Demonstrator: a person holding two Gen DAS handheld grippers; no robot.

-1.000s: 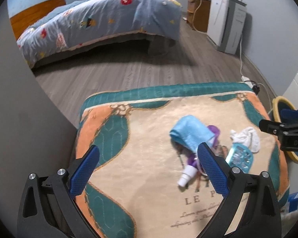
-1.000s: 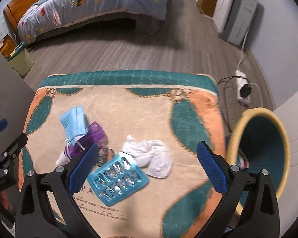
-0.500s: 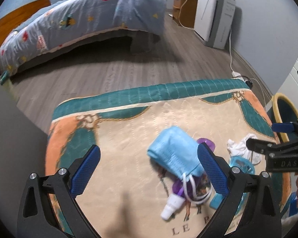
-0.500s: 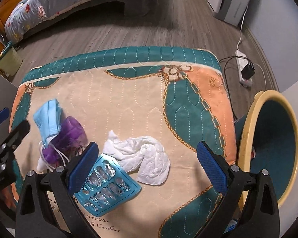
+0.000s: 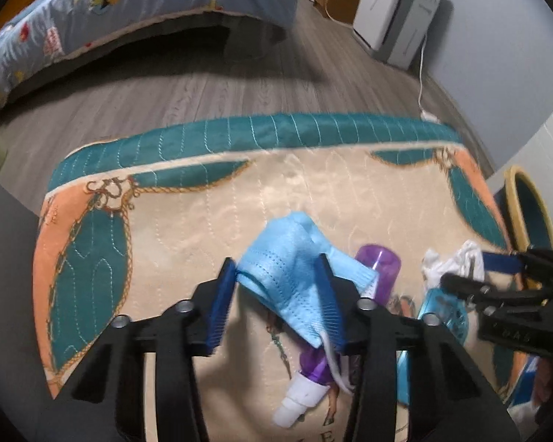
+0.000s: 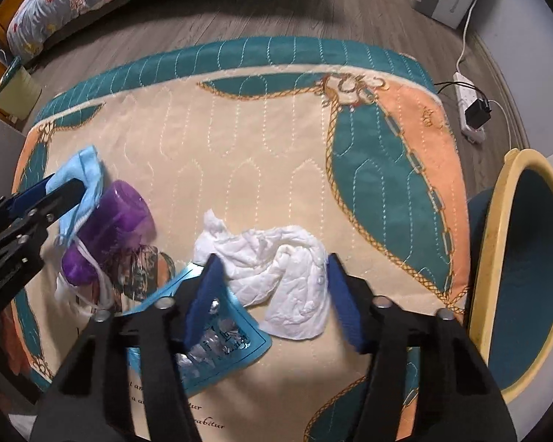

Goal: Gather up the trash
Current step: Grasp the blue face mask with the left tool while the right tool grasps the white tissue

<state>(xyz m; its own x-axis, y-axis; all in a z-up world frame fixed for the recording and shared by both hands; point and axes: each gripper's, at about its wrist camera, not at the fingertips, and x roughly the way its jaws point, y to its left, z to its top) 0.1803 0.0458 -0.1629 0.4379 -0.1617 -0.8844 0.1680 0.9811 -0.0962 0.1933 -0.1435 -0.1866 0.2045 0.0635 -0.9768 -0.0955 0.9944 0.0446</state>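
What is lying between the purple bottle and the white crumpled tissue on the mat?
In the right wrist view, the blue blister pack lies low between the purple bottle and the white tissue; higher up, only bare mat separates them.

Quilted mat carries mask, purple bottle, tissue, probably blister pack.
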